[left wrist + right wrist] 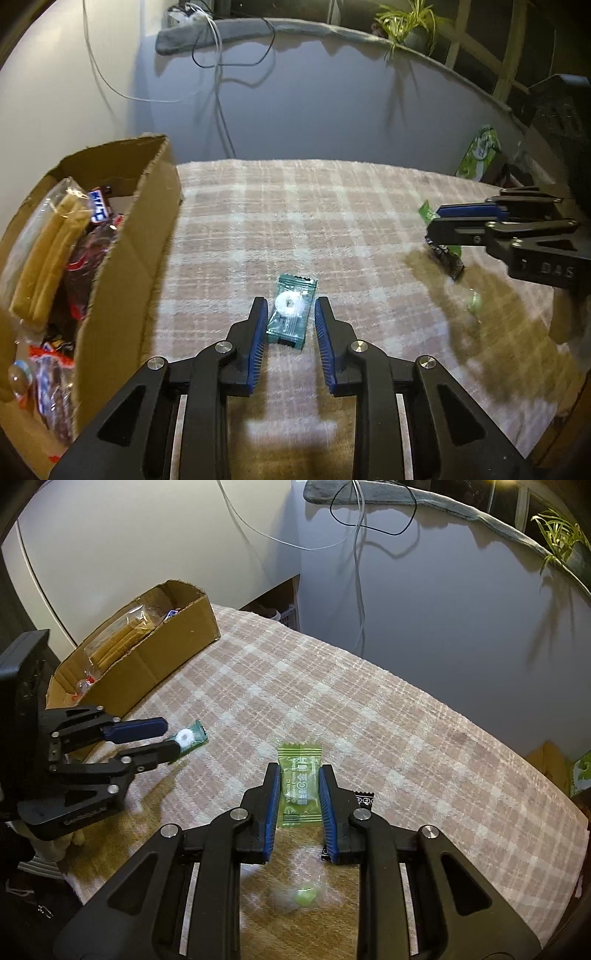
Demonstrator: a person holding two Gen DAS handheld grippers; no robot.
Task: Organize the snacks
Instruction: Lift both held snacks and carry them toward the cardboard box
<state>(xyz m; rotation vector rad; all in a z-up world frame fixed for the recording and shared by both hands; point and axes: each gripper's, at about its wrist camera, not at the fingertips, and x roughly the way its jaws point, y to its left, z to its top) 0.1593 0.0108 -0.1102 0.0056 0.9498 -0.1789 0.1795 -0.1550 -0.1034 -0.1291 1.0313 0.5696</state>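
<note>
The left claw (290, 319) stands apart around the teal candy (290, 312); the right claw (298, 799) is clamped on the green candy (300, 789). Thin wrappers may slip out — a black packet (364, 798) just right of the right claw could snag.

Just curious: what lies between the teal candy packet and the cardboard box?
Only bare plaid cloth between teal candy packet and cardboard box, seen from the left wrist.
</note>
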